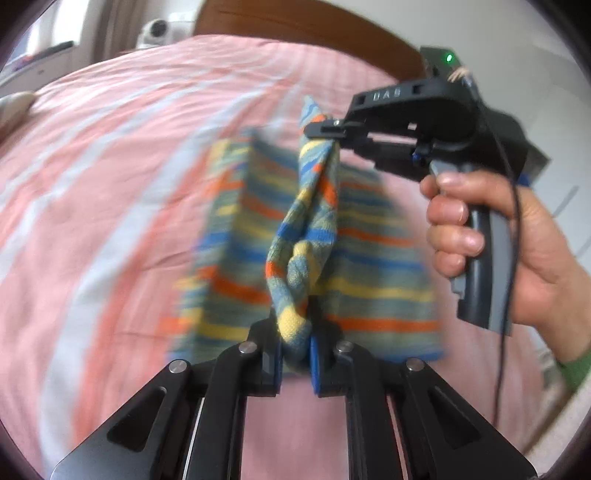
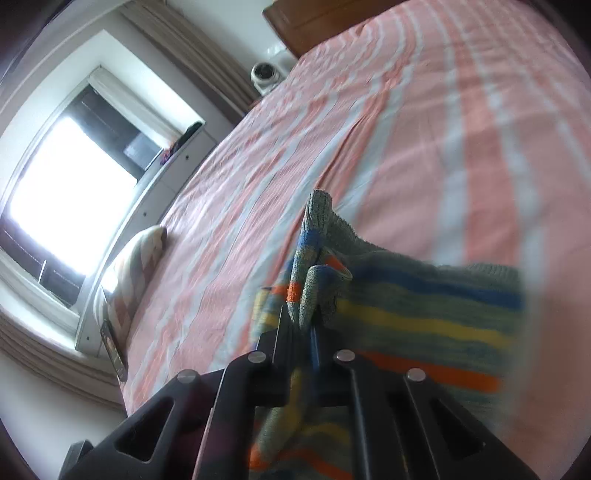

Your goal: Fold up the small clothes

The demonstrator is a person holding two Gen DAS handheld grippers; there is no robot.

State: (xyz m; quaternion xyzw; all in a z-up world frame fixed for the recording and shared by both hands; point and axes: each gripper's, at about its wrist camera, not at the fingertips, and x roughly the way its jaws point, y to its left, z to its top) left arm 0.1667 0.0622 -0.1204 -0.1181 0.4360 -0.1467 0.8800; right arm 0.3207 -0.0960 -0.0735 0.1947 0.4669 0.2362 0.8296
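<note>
Left wrist view. The left gripper, a black two-finger tool with blue pads, is closed on a bunched fold of the striped knitted garment, a small piece in grey-green yarn with blue, yellow and orange bands. The fold rises from between the jaws as a twisted rope and runs up to the right gripper, a black pistol-shaped tool whose jaws pinch the far end of the same edge. A person's right hand, with a green sleeve at the wrist, wraps the grey handle of that tool. The rest of the garment hangs blurred on both sides of the stretched edge, above the pink-and-white striped bedsheet. A brown wooden headboard closes the far side of the bed.

Right wrist view. The right gripper is closed narrowly on a gathered corner of the garment, which stands up just beyond the fingertips. The remaining cloth trails to the right and down under the tool, blurred, over the bedsheet. A patterned pillow lies at the left edge of the bed, beside a bright window.
</note>
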